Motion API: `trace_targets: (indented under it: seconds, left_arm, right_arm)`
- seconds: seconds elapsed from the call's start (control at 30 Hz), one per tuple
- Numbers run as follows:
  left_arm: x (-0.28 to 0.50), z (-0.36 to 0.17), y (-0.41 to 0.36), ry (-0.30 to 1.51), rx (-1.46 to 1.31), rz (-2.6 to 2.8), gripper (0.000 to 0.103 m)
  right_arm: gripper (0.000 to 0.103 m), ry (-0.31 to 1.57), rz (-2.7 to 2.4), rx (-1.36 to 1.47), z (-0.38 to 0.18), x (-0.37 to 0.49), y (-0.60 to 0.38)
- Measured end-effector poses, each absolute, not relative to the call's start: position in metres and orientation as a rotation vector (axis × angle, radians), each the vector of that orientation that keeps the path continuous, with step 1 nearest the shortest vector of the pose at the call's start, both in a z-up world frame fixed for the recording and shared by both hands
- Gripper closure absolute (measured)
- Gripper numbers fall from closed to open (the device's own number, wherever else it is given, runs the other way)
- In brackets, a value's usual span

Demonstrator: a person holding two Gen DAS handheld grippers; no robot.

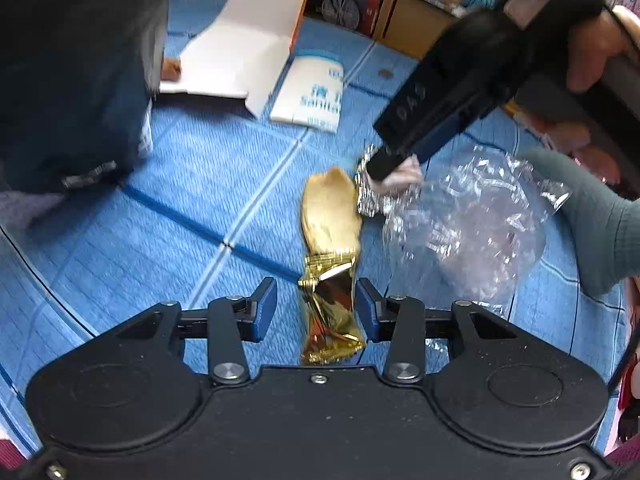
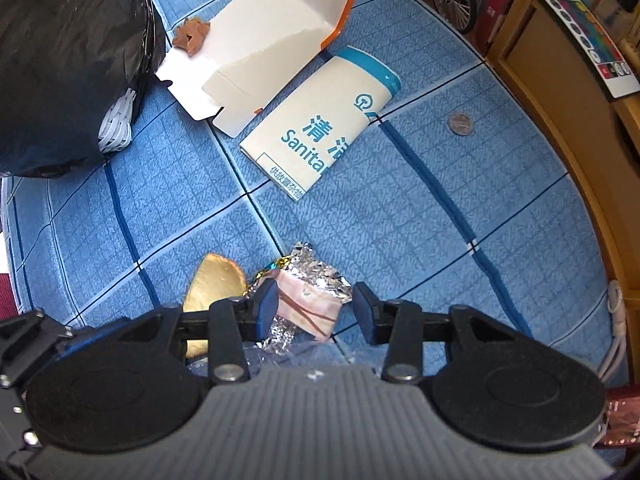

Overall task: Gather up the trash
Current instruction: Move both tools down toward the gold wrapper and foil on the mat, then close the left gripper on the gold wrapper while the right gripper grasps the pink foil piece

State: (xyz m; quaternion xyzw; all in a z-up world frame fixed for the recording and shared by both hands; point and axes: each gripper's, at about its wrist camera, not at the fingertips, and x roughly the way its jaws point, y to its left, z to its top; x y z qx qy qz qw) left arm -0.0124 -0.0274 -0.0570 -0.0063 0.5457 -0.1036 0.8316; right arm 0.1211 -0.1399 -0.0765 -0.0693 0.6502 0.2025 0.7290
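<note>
A blue floor mat (image 2: pixel 360 216) with a fine grid and darker blue stripes lies under a shiny gold wrapper (image 1: pixel 330 304) and a crinkled silver foil wrapper (image 2: pixel 316 272) with a pink panel. A white sanitary bag (image 2: pixel 320 136) carries teal lettering, beside a white carton (image 2: pixel 264 40) edged in orange and a glossy black trash bag (image 2: pixel 64 60).

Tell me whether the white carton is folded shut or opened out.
Opened out: the white carton lies unfolded on the blue mat, flaps spread, plain inside showing.
</note>
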Motion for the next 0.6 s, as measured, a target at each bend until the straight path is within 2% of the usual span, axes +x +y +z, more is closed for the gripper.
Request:
trace_targets:
  seconds: [0.23,0.4,0.5,0.6]
  left_arm:
    - [-0.012,-0.066,-0.031,1.164,-0.004,-0.229,0.063]
    - [-0.008,-0.071,-0.029,1.187,-0.013,-0.214,0.072]
    - [-0.007,-0.07,-0.027,1.187,-0.019,-0.206,0.078]
    - [-0.007,-0.065,-0.025,1.173,-0.021,-0.198,0.079]
  right_arm:
    - [0.045,1.462,0.451,-0.164,-0.085,0.12,-0.133]
    - [0.044,1.476,0.455,-0.169,-0.087,0.119,-0.131]
    - [0.063,1.485,0.463,-0.169,-0.084,0.119,-0.13]
    - [0.072,1.473,0.478,-0.175,-0.076,0.118,-0.126]
